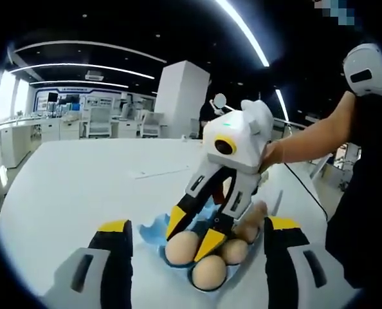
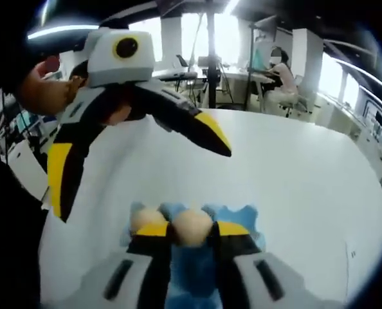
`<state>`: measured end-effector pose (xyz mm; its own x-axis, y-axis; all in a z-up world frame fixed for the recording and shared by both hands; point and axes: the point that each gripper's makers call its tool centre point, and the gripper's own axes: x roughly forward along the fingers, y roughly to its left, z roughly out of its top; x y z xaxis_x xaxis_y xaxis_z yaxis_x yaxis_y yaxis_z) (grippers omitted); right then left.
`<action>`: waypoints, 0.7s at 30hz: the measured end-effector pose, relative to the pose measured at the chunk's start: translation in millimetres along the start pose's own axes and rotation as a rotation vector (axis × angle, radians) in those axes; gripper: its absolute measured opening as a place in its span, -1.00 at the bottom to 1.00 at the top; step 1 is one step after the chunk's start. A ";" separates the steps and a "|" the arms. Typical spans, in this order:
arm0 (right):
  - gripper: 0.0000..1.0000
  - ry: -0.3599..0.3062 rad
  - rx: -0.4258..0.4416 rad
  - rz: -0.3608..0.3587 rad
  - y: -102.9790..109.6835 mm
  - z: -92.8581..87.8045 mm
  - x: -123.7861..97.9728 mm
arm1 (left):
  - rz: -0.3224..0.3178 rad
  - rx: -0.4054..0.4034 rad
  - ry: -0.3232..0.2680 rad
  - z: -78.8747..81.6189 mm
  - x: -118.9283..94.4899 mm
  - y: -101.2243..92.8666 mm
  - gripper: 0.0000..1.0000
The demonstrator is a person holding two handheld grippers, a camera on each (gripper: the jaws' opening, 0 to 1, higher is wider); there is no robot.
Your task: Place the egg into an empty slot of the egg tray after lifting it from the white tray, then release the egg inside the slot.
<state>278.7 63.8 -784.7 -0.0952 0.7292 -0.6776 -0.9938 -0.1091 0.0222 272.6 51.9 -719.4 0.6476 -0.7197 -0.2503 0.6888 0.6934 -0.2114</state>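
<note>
A blue egg tray [image 1: 151, 230] lies on the white table [image 1: 81, 187] and holds several tan eggs. My right gripper [image 1: 194, 235] comes down from the right, its yellow-tipped fingers on either side of one egg [image 1: 180, 250]. In the right gripper view the right gripper [image 2: 192, 230] is shut on that egg [image 2: 191, 225], low over the blue tray [image 2: 233, 215]. Another egg [image 2: 145, 219] lies just left of it. My left gripper [image 1: 198, 224] hangs wide open over the tray's near side and holds nothing. It also crosses the right gripper view as the left gripper [image 2: 141, 183], its jaws spread far apart.
A person's hand [image 1: 287, 151] grips the right gripper's white body. Bare white table [image 2: 307, 187] spreads around the tray. A thin strip [image 1: 160, 172] lies on the table behind the tray. Desks, chairs and a white pillar [image 1: 181, 96] stand far behind.
</note>
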 end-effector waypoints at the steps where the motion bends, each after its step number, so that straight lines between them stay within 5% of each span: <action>1: -0.49 0.000 0.002 0.001 -0.3 0.0 0.2 | 0.000 -0.001 -0.002 0.1 -0.1 0.0 0.70; 21: -0.47 -0.017 0.038 0.021 -1.6 0.6 0.9 | 0.009 0.003 -0.011 3.1 -0.5 0.2 0.68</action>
<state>280.1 65.1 -784.9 -0.1169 0.7386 -0.6640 -0.9930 -0.0991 0.0647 273.4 52.3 -716.3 0.6577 -0.7135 -0.2414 0.6837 0.7000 -0.2061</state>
